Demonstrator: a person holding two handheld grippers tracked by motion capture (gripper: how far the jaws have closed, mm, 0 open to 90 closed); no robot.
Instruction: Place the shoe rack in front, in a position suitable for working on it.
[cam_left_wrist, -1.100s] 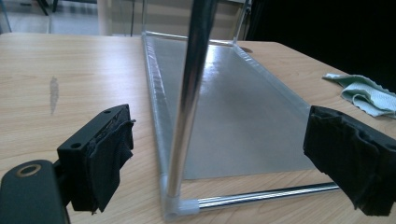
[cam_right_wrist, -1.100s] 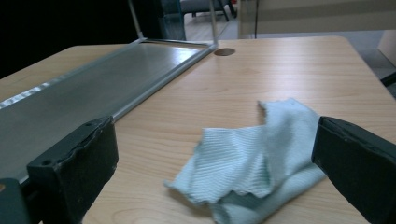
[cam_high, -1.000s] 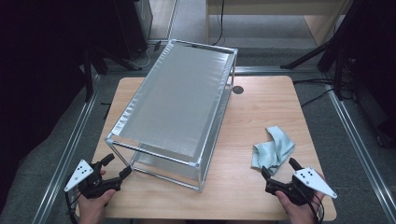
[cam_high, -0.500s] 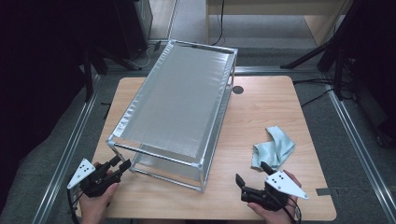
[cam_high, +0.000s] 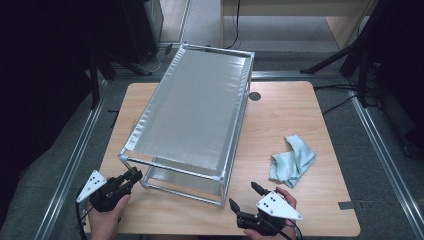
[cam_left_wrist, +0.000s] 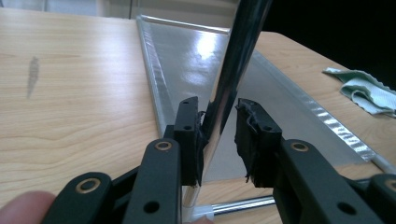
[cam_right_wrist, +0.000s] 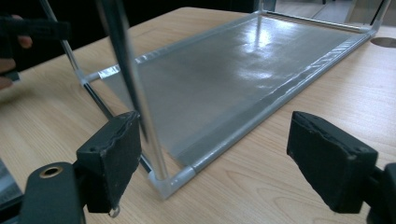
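Left claw (cam_left_wrist: 218, 135) just closing around rack post (cam_left_wrist: 233, 70), one pad touching, right claw (cam_right_wrist: 229, 154) wide, empty

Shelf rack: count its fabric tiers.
2. The upper tier spans the top of the shelf rack; the lower tier lies just above the table.

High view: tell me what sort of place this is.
Probably a lab or workshop recording station: a wooden table fenced by aluminium rails, a dark stand's legs on the grey floor, and a metal-framed fabric shelf rack being handled.
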